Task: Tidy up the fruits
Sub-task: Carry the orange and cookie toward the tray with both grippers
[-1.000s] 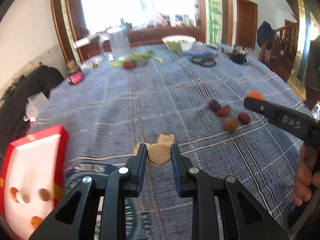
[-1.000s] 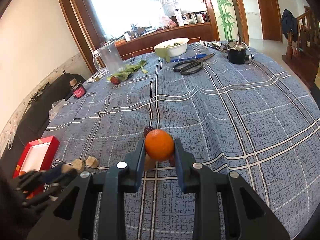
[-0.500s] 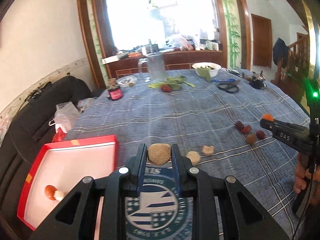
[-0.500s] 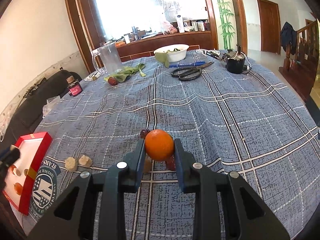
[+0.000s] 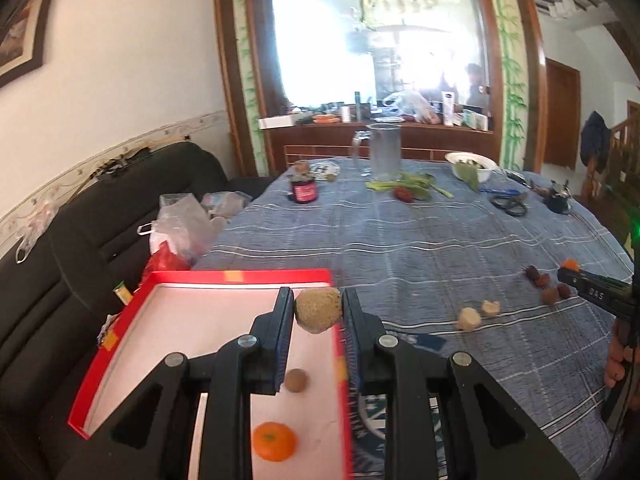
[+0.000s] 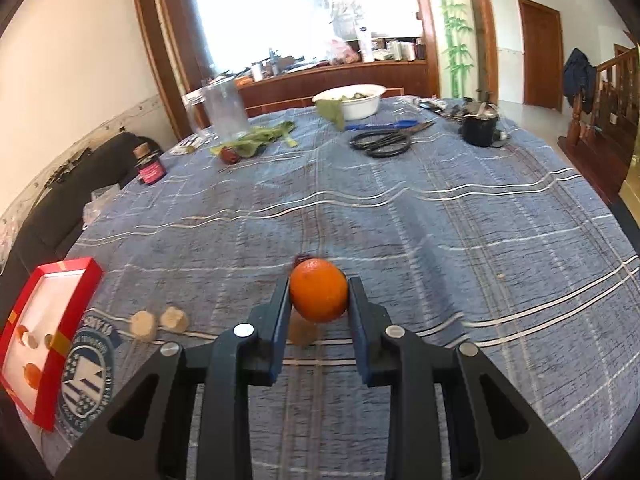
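Currently the left hand-held gripper (image 5: pixel 318 312) is clamping a rough, tan, rounded fruit (image 5: pixel 318 309) between its 2 black jaws, holding it in the air above the right-hand wall of the shallow red cardboard box with a white floor (image 5: pixel 120 334). Inside that box a small brown round fruit (image 5: pixel 296 380) and a bright orange mandarin (image 5: pixel 275 441) are lying on the white floor, apart from each other. The right hand-held gripper (image 6: pixel 319 297) is squeezing a smooth round orange fruit (image 6: pixel 319 290) between its jaws, just above the blue plaid tablecloth covering the surface (image 6: pixel 440 240). Beside the box, 2 pale beige lumpy fruits (image 6: pixel 143 323) are sitting close together on the cloth. In the left wrist view, a cluster of small dark red and brown fruits (image 5: pixel 546 286) is lying on the cloth near the tip of the right hand-held gripper. Farther back, black scissors (image 6: pixel 382 144), a white bowl of greens (image 6: pixel 352 98) and a clear plastic jug (image 6: pixel 224 110) are standing on the surface.
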`<state>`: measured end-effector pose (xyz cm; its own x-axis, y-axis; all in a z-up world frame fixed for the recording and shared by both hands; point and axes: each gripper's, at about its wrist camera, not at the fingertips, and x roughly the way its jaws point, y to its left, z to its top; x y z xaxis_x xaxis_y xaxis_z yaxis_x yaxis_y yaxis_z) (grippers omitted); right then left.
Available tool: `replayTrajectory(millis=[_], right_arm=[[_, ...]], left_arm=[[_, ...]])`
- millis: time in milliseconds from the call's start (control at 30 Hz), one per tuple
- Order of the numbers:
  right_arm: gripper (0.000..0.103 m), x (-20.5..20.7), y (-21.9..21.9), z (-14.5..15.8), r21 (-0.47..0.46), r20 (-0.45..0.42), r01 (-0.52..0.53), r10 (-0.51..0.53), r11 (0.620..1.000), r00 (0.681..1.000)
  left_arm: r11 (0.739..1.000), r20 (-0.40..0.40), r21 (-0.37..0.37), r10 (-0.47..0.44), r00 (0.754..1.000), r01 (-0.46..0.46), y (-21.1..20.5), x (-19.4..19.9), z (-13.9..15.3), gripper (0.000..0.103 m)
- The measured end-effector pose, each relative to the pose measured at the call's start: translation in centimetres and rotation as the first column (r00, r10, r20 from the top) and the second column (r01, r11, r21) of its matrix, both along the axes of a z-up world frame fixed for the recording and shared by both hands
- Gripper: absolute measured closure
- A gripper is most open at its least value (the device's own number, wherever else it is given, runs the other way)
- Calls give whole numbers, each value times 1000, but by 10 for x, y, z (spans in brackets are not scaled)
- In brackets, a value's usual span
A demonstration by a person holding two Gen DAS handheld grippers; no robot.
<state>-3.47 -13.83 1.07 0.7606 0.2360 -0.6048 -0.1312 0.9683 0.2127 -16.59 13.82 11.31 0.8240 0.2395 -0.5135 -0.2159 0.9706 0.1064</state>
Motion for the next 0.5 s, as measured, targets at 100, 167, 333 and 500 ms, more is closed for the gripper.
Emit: replayTrajectory(millis=[100, 167, 333, 500], right_arm=[[74, -6, 28, 6, 0, 8, -55, 55, 998, 998], [73, -9, 52, 10, 15, 11, -110, 110, 994, 994], [73, -24, 134, 25, -1, 38, -288, 287, 958, 957], [73, -45, 205, 37, -35, 60, -443, 444, 896, 894]], left_arm=[[1000, 6, -3, 29, 1000, -29, 14, -3, -1, 80], [999, 10, -1, 51, 999, -51, 24, -5, -2, 80], [992, 21, 15, 125, 992, -125, 53, -15, -6, 80], [981, 16, 5, 194, 981, -194, 83, -25, -14, 80]])
